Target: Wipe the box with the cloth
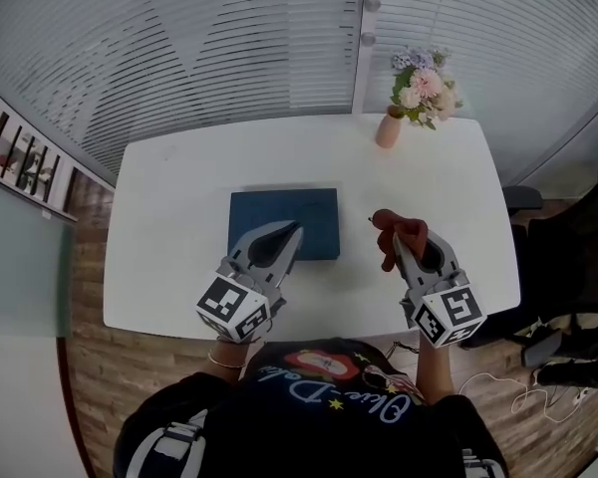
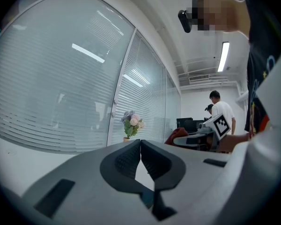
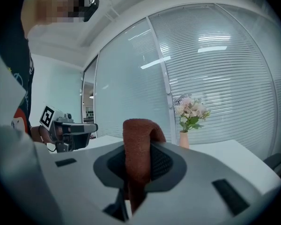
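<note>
A flat dark blue box [image 1: 284, 221] lies in the middle of the white table [image 1: 179, 197]. My left gripper [image 1: 293, 231] hovers over the box's front edge, its jaws shut with nothing between them; in the left gripper view the left gripper [image 2: 140, 143] shows its pads pressed together. My right gripper [image 1: 401, 235] is held to the right of the box, shut on a rust-red cloth [image 1: 393, 229]. In the right gripper view the cloth [image 3: 138, 144] stands folded between the jaws of the right gripper [image 3: 139, 162] and hangs down below them.
A pink vase of flowers [image 1: 416, 100] stands at the table's far right. Glass walls with blinds [image 1: 229, 48] run behind the table. A dark chair [image 1: 568, 257] stands right of the table. Two people [image 2: 218, 108] are in the background of the left gripper view.
</note>
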The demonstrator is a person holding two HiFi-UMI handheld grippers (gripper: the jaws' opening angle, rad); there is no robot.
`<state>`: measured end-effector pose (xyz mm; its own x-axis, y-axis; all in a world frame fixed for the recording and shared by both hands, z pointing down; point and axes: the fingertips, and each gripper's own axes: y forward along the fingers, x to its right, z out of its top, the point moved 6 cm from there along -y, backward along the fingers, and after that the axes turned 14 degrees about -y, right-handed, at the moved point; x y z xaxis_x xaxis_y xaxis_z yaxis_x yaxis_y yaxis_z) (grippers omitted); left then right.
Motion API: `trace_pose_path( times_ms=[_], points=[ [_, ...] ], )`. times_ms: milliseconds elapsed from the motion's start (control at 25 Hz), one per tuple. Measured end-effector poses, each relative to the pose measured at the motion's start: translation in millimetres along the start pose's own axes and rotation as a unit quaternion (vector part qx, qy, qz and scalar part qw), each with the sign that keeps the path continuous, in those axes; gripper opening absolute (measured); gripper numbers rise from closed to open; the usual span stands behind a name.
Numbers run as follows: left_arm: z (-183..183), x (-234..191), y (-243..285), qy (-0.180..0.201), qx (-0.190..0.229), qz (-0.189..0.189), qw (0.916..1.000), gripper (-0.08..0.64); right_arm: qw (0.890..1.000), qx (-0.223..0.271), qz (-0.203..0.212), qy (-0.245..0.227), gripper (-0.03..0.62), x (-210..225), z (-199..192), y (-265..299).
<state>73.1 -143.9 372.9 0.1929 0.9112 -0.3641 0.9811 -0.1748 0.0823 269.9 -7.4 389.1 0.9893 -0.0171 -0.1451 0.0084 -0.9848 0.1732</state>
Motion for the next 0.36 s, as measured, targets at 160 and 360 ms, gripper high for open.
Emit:
trace_pose_path(
  times_ms=[160,360],
  points=[
    [0.8,-1.2,2.7,0.001,0.002,0.001,1.0000,0.005,1.000,0.001,-0.002,0.000,0.057,3.3,0.5,0.5],
    [1.3,-1.3,5.1,0.002,0.001,0.003,1.0000,0.005,1.000,0.001,-0.001,0.002,0.057,5.0,-0.2,1.1]
  ],
)
